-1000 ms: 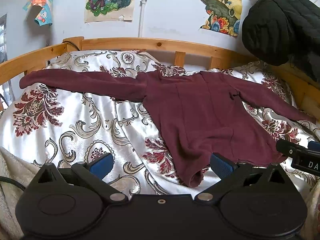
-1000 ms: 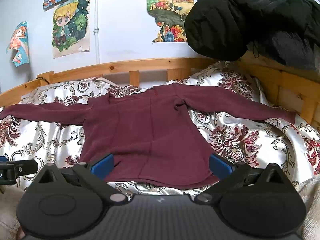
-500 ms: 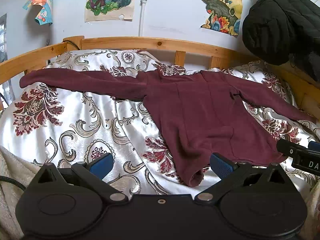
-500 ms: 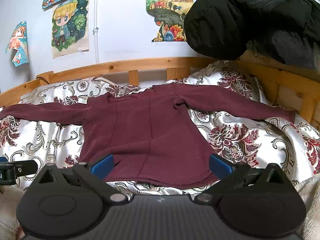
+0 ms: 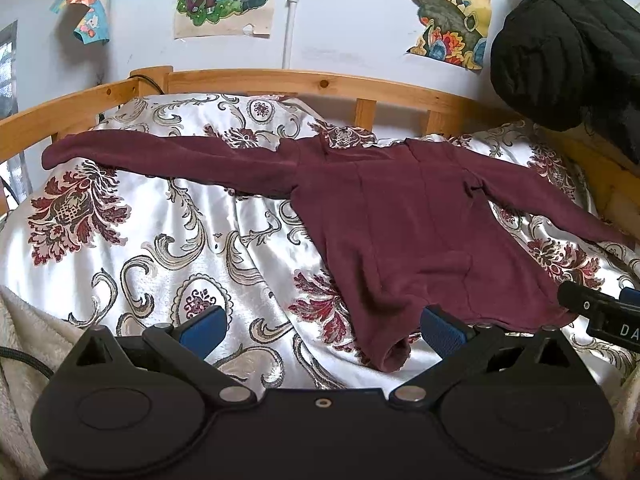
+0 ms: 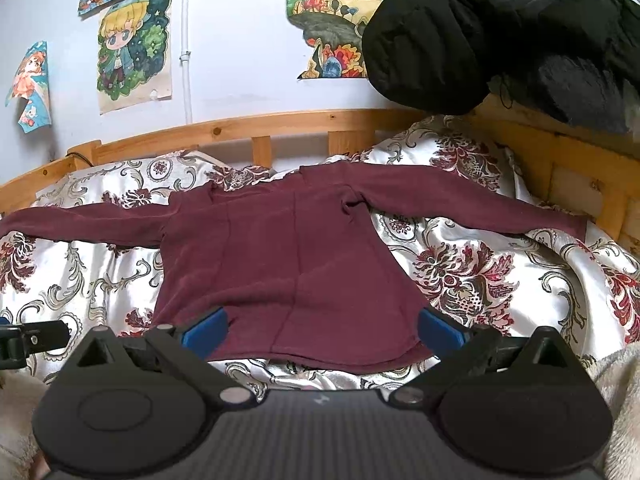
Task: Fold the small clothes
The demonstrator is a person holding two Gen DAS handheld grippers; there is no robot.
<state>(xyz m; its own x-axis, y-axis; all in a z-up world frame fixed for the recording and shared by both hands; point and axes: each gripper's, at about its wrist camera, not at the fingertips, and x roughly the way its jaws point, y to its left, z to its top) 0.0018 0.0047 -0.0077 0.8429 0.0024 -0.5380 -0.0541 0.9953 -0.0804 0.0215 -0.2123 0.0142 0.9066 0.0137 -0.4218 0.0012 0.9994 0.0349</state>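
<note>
Maroon sweater (image 6: 280, 264) spread flat on bed (image 5: 140, 240), sleeves out, hem just ahead of both jaws. Left gripper (image 5: 322, 330) and right gripper (image 6: 322, 328) wide open, empty. Soft, limp knit, likely light; pinch hem corners or cuffs.

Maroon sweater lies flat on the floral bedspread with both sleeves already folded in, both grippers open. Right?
Not quite: the maroon sweater has both sleeves spread out sideways, as the right wrist view shows. It does lie flat on the floral bedspread, with left gripper and right gripper open.
</note>
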